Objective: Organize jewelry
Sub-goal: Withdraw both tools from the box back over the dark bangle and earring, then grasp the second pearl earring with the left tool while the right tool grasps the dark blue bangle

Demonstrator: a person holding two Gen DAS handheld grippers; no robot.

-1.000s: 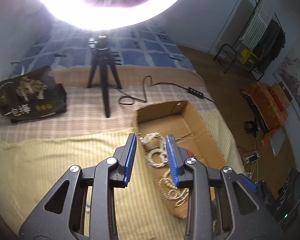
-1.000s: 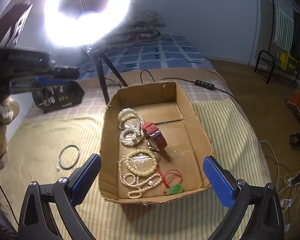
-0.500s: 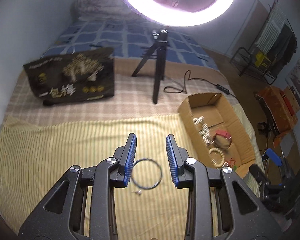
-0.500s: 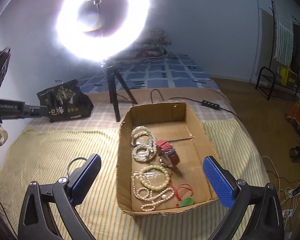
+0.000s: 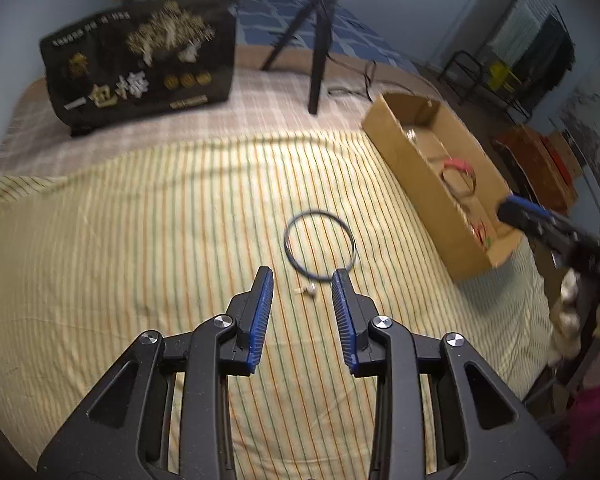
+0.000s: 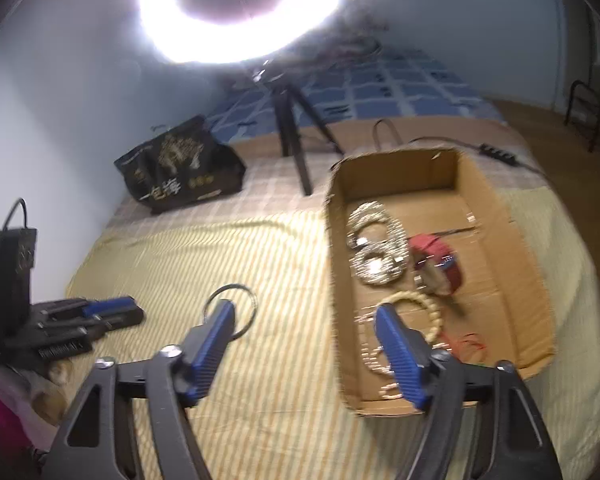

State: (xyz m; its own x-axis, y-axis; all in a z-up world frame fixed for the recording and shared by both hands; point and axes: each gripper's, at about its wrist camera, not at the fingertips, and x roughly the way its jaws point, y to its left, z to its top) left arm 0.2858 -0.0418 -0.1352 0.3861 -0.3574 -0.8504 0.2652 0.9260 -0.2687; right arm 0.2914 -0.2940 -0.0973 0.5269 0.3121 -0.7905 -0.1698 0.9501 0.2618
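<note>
Left tool (image 5: 302, 280), narrowly spread and empty, hangs over the thin dark necklace (image 5: 319, 244) mid-bed beside the cardboard box (image 5: 416, 160), right tool (image 6: 304, 316) closing empty: that cord could slip between the pads.

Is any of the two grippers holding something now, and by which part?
Nothing is held. The left gripper is empty above the dark ring; the right gripper is closing on nothing.
</note>
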